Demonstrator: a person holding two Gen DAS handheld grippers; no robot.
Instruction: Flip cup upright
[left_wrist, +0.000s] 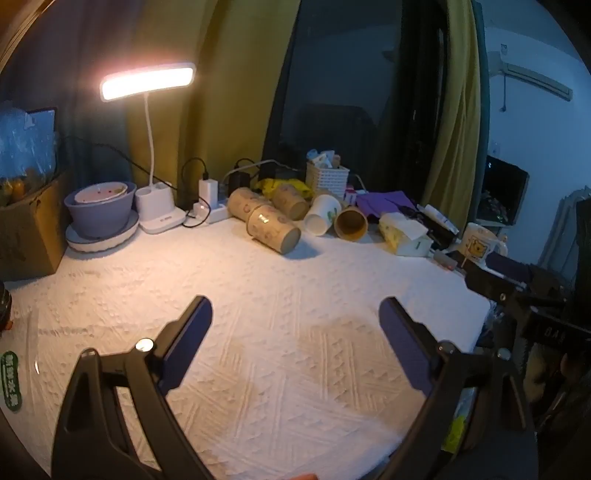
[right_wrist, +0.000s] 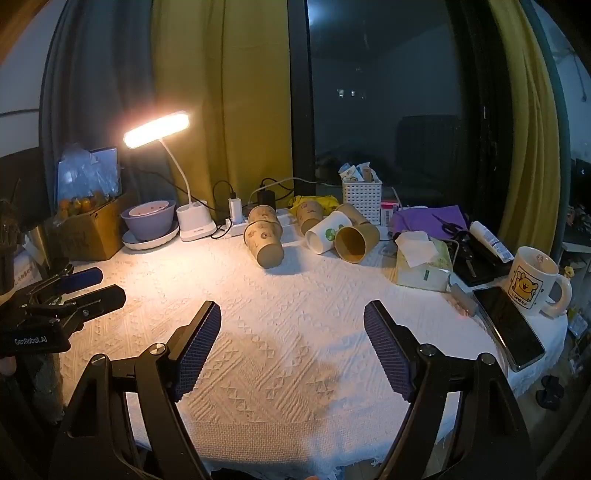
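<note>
Several paper cups lie on their sides at the back of the white cloth table. The nearest brown printed cup (left_wrist: 274, 233) (right_wrist: 264, 243) lies base toward me. A white cup (left_wrist: 322, 215) (right_wrist: 328, 232) and a plain brown cup (left_wrist: 351, 223) (right_wrist: 355, 239) lie with mouths toward me. My left gripper (left_wrist: 295, 314) is open and empty, low over the cloth, well short of the cups; it also shows in the right wrist view (right_wrist: 96, 284) at the left edge. My right gripper (right_wrist: 291, 317) is open and empty above the cloth.
A lit desk lamp (right_wrist: 157, 129), purple bowl (right_wrist: 149, 218), power strip (right_wrist: 236, 225) and white basket (right_wrist: 362, 197) line the back. A tissue pack (right_wrist: 423, 269), phone (right_wrist: 509, 325) and bear mug (right_wrist: 532, 288) sit at right. A cardboard box (right_wrist: 88, 232) stands at left.
</note>
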